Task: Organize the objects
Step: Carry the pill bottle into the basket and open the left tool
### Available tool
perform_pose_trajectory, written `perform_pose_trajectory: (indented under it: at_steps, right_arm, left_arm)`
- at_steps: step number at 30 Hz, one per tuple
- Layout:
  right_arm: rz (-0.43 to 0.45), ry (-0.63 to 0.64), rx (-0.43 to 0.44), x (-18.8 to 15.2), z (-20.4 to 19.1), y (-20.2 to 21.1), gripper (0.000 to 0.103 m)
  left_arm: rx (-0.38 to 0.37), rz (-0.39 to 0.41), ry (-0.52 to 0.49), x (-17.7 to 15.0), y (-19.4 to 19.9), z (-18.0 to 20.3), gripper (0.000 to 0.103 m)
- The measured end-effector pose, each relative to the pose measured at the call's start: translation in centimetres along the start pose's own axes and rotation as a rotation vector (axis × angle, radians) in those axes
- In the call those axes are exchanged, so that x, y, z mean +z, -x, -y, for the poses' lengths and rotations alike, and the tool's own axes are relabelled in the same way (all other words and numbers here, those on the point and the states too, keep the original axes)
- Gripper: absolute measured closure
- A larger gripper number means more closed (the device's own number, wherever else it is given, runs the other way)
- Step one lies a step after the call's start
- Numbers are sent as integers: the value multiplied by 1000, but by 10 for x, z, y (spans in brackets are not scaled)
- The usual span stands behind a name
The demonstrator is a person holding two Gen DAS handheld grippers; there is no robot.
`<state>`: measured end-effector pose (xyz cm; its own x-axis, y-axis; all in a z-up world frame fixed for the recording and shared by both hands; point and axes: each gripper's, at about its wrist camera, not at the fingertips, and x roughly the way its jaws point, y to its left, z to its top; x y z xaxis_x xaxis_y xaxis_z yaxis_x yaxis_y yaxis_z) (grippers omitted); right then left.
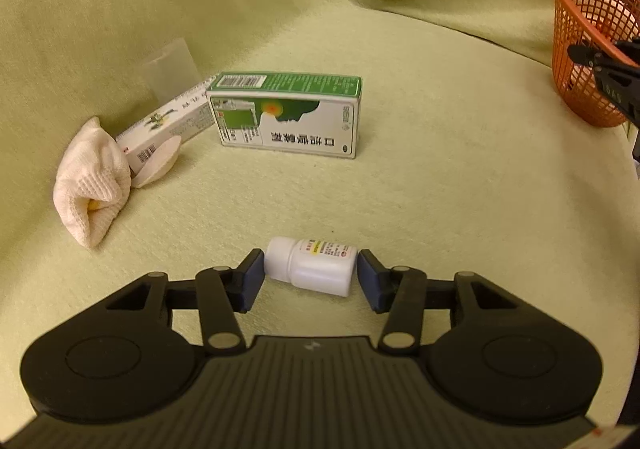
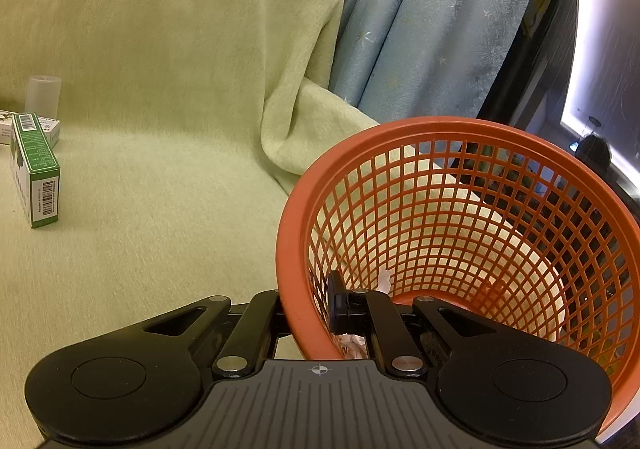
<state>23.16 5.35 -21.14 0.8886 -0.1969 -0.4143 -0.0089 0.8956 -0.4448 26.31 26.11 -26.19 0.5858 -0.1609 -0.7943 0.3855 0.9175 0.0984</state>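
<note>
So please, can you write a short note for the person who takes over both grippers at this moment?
Left gripper: open, pads either side of the white pill bottle lying on the green blanket; not gripped yet.
Right gripper: shut on the orange basket rim, one finger inside, one outside.
In the basket: some crumpled paper, little else visible.
Left: bottle, green box, white box, cloth, shell-like piece, clear cup.

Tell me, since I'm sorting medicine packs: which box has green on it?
The green-and-white medicine box standing on its long edge; the white box beside it lies tilted.
</note>
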Motion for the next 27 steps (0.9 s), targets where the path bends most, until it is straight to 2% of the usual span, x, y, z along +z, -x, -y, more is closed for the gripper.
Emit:
perform_pose_trajectory:
  at_steps: [7, 18, 27]
  right_arm:
    - [0, -4, 2, 0, 0, 0, 100]
    - [1, -4, 3, -2, 1, 1, 100]
    - [1, -6, 7, -2, 1, 2, 100]
  left_arm:
    - [-18, 33, 5, 19, 17, 8, 58]
    - [-103, 120, -24, 73, 45, 37, 58]
    - [-245, 213, -93, 126, 70, 78, 58]
